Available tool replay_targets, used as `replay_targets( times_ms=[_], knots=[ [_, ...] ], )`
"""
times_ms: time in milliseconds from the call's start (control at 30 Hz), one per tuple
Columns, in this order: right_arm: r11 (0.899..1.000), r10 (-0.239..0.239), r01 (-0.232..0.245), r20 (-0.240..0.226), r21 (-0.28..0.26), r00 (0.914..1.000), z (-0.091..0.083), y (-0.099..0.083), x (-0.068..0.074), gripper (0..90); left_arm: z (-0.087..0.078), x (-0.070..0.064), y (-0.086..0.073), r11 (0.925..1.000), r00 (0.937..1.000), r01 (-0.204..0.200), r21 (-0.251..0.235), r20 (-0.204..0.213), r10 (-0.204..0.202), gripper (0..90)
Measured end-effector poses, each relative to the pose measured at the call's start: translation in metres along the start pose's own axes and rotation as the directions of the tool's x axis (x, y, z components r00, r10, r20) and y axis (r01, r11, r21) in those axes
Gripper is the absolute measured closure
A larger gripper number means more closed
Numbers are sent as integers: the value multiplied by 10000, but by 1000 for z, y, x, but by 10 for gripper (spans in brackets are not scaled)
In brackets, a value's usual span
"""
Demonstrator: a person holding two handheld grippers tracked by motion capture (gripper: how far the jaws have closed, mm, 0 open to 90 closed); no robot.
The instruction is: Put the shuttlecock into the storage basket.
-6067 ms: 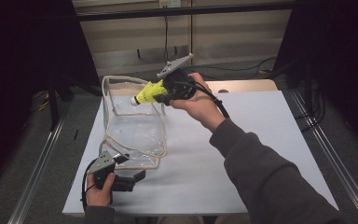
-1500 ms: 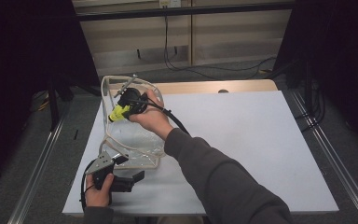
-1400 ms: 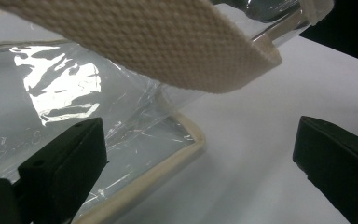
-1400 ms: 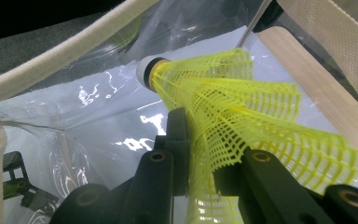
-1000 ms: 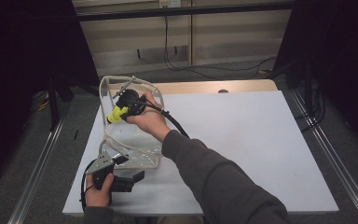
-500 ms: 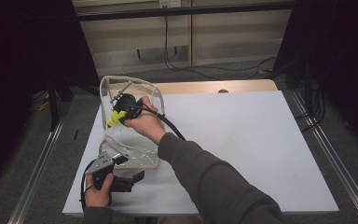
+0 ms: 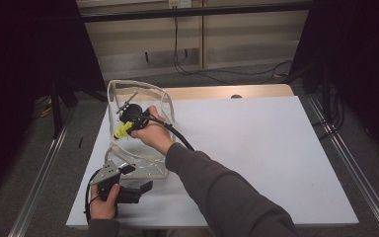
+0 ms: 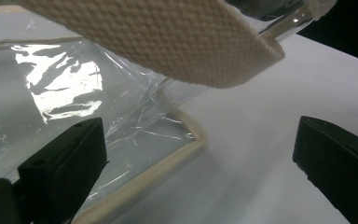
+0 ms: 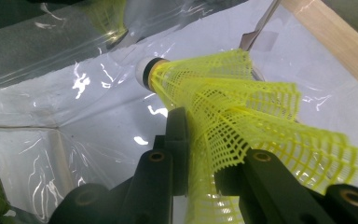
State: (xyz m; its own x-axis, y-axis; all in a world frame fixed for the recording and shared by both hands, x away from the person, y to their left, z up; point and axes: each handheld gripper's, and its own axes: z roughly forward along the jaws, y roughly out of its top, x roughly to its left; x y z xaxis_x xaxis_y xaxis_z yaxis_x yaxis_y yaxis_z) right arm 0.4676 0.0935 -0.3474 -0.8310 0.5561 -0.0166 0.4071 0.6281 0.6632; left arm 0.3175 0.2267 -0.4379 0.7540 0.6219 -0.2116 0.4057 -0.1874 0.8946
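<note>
A clear plastic bag (image 7: 139,86) with white trim stands open on the white table (image 7: 256,148). My right gripper (image 7: 126,123) reaches down inside it, shut on a yellow mesh shuttlecock (image 7: 121,131). In the right gripper view the shuttlecock (image 9: 242,116) is pinched by its skirt between the jaws of the right gripper (image 9: 200,140), white cork tip pointing at the bag's wall (image 9: 51,102). My left gripper (image 7: 145,187) rests at the bag's near corner. In the left gripper view it (image 8: 200,163) is open, the bag's trimmed corner (image 8: 186,140) between the jaws under a white woven strap (image 8: 168,37).
A wooden strip (image 7: 217,92) runs along the table's far edge. Cables (image 7: 187,59) lie on the floor behind it. Metal rails (image 7: 345,163) flank the table. The right half of the table is bare white surface.
My right gripper has carried the shuttlecock from above the bag's rim down into the bag, sinking lower and nearer. The left gripper has stayed put.
</note>
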Motion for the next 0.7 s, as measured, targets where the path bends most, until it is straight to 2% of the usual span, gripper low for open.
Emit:
replay_targets(
  times_ms=[700],
  knots=[
    [9996, -33, 34, -42, 264, 10000, 14, -7, 0, 787, 0, 0, 0, 10000, 10000, -1, 42, -19, 1, 26]
  ],
)
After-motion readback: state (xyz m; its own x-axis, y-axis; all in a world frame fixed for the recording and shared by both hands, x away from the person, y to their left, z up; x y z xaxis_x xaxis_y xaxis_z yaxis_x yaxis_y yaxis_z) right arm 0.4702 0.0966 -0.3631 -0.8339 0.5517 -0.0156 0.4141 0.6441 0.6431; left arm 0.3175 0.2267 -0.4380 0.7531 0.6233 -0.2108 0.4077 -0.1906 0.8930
